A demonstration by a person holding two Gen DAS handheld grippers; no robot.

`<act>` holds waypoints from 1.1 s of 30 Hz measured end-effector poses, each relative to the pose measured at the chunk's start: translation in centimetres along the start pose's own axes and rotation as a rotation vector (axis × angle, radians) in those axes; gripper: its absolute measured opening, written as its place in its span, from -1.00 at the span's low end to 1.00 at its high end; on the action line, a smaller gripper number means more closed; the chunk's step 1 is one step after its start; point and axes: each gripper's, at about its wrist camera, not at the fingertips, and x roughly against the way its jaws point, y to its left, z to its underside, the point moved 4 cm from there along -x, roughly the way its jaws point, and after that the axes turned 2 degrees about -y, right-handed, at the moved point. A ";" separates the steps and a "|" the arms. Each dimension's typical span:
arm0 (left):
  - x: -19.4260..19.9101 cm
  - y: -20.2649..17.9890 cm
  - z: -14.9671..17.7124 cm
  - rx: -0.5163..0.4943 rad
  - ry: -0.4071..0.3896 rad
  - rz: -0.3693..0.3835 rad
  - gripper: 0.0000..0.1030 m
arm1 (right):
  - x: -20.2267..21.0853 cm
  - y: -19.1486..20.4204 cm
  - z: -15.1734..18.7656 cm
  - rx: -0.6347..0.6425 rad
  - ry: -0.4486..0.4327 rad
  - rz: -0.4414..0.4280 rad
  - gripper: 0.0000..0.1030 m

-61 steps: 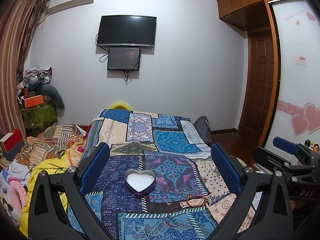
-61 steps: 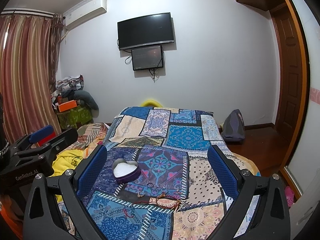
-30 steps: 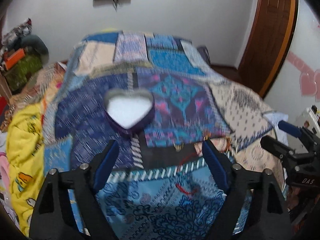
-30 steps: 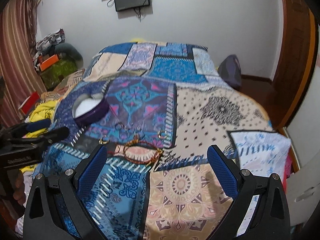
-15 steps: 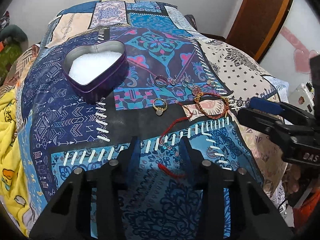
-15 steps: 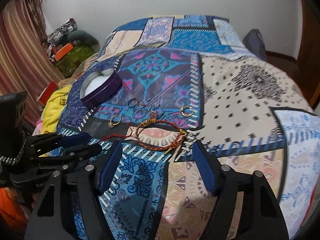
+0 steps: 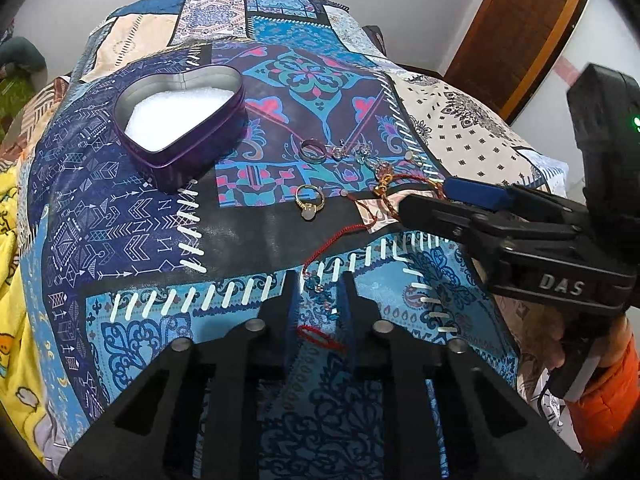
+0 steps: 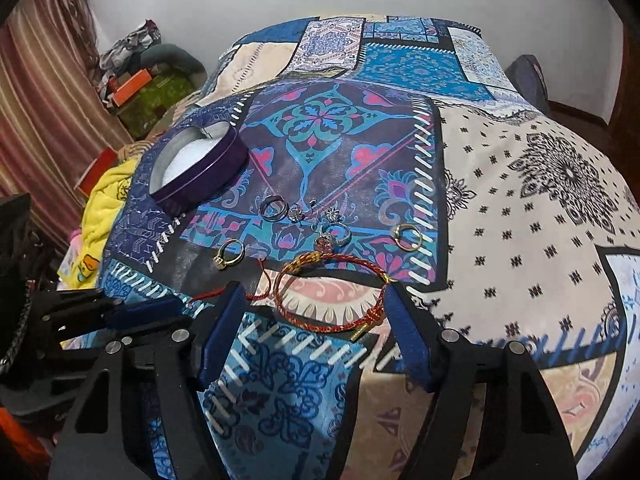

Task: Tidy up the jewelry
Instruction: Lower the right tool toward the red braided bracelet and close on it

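Bedspread (image 7: 140,216) lies bare around your left gripper (image 7: 318,292), whose narrowly parted fingers straddle the red beaded cord (image 7: 320,292) without pinching it. Your right gripper (image 8: 314,300) is spread wide around the red-gold bracelet (image 8: 332,292), near the bed's front edge. Only the right view shows the whole bracelet; the left hides it behind the right fingers. The heart tin (image 7: 180,120) sits well back.

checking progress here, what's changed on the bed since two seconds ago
Both claws came down from a room-level view to the jewelry. The left claw narrowed around the thin red beaded cord; the right claw narrowed to flank the red-gold bracelet. Nothing lifted yet. The heart tin and rings lie where they were.
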 end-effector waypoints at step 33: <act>4.5 3.4 -0.4 0.084 -0.124 -0.051 -0.89 | -0.9 -0.1 0.7 -0.009 0.044 0.014 -0.83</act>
